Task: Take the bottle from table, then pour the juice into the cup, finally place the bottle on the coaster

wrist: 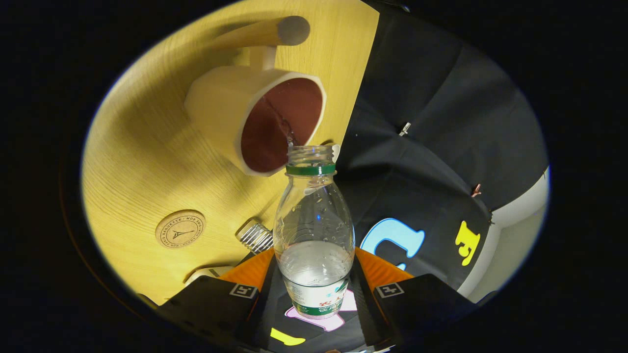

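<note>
Surface: pale wood-grain table (147, 162), dark cloth wall behind.
Gripper: your gripper (314, 282) is clenched on the bottle (314, 230), both fingers pressing its labelled lower body.
Bottle: tipped, open mouth at the cup (260, 117) rim, a thin stream entering.
Pour: keep the mouth over the cup's middle; tilt slowly.
Materials: clear ribbed plastic, green neck ring; smooth cream cup, dark-red interior.
Coaster: round wooden coaster (180, 229), beside a ridged cap (256, 238).
</note>
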Motion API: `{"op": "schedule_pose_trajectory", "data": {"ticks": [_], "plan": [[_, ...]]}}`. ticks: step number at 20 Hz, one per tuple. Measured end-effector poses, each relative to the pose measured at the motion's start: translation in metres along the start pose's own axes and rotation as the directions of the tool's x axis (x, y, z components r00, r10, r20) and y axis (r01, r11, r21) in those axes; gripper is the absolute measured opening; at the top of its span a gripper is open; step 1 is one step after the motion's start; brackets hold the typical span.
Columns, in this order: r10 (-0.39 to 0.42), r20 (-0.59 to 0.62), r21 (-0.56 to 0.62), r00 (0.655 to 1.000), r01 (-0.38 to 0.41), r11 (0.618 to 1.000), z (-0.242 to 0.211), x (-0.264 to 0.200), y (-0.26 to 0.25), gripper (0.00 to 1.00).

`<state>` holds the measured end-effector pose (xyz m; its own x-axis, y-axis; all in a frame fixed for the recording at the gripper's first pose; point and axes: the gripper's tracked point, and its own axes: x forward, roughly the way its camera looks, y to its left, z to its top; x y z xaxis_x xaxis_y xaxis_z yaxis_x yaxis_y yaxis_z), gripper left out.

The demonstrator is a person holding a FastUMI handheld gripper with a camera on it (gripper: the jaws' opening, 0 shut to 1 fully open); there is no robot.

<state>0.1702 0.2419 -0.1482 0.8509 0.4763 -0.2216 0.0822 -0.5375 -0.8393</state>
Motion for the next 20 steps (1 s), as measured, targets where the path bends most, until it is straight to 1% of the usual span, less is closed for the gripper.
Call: {"op": "schedule_pose_trajectory", "data": {"ticks": [8, 20], "plan": [[-0.027, 0.048, -0.096, 0.998, 0.031, 0.995, 0.005, 0.001, -0.012, 0.72], [-0.002, 0.059, -0.119, 0.998, 0.009, 0.993, 0.011, -0.002, -0.006, 0.72]]}}
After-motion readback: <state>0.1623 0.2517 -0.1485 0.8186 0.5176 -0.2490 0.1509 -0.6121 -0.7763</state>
